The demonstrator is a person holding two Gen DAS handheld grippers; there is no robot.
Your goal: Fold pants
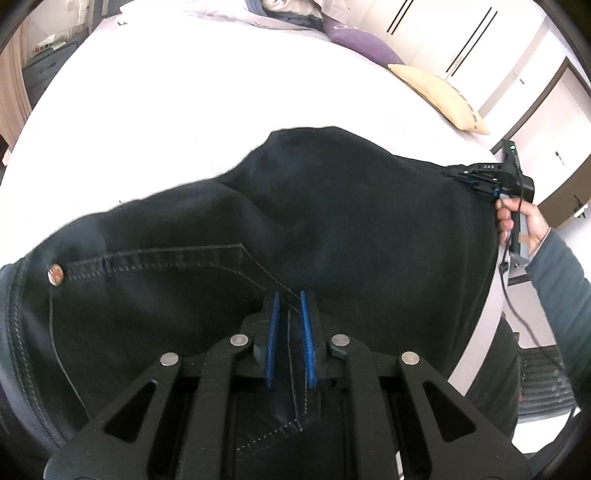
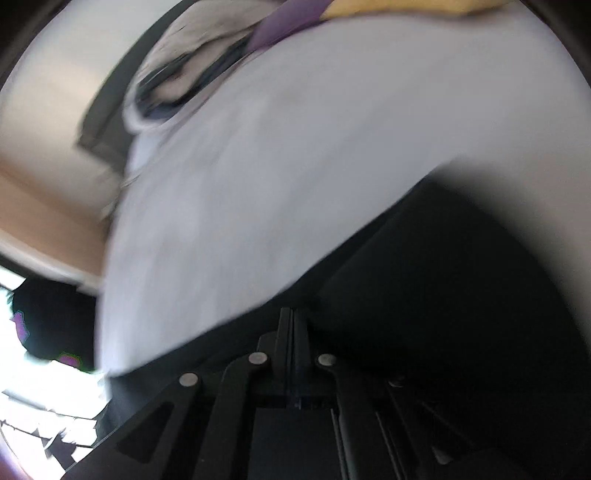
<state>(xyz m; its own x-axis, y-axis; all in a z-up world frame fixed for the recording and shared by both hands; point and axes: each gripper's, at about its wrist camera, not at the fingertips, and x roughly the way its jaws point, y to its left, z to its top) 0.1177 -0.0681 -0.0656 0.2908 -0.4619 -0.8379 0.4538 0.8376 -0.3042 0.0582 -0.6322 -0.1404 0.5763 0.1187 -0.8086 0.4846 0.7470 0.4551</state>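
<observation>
Dark denim pants (image 1: pixel 332 221) are spread over a white bed (image 1: pixel 184 110), a pocket seam and a copper rivet (image 1: pixel 56 275) showing at the left. My left gripper (image 1: pixel 288 295) is shut on the pants, with a stitched seam pinched between its blue pads. At the far right, a hand (image 1: pixel 524 221) holds my right gripper (image 1: pixel 458 177), whose tips meet the cloth's pulled-out corner. The right wrist view is blurred: the right gripper (image 2: pixel 293 314) has its fingers pressed together at the edge of the dark pants (image 2: pixel 461 295), above the white sheet (image 2: pixel 295 166).
A yellow pillow (image 1: pixel 443 96) and a purple pillow (image 1: pixel 362 44) lie at the bed's far right, with heaped bedding (image 1: pixel 280 11) behind. White wardrobe doors (image 1: pixel 480 44) stand beyond. A cable (image 1: pixel 517 302) hangs from the right gripper past a grey sleeve (image 1: pixel 561 280).
</observation>
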